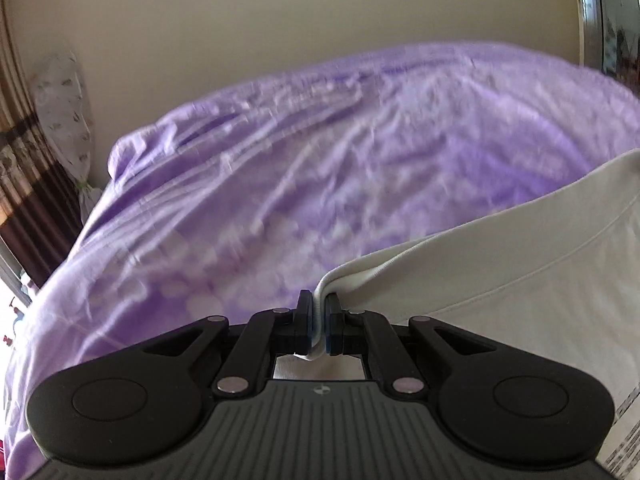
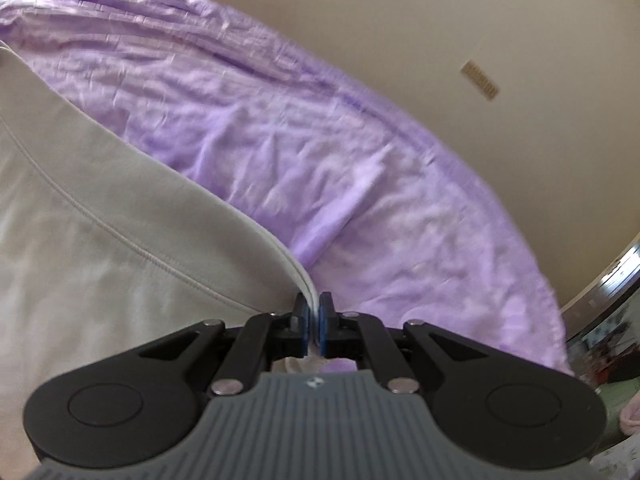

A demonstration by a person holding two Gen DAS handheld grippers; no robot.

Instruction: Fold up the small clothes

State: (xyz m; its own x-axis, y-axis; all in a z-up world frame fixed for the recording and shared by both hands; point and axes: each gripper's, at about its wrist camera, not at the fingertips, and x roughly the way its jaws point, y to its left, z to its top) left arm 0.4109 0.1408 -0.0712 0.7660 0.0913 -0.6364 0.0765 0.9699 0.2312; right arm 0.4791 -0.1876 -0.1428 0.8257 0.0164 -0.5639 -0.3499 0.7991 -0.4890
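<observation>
Pinching hem corners: left gripper (image 1: 318, 320) and right gripper (image 2: 315, 322) both clamp the white garment (image 1: 520, 264) above the purple bedsheet (image 1: 280, 160); soft, light, floppy, so grip edges.

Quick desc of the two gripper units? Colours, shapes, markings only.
Left gripper and right gripper look identical: ribbed grey body with a small round emblem, black linkage arms with silver pivot pins, rounded black lobes with circular recesses, blue pads on black fingers. No cables or sleeves visible.
</observation>
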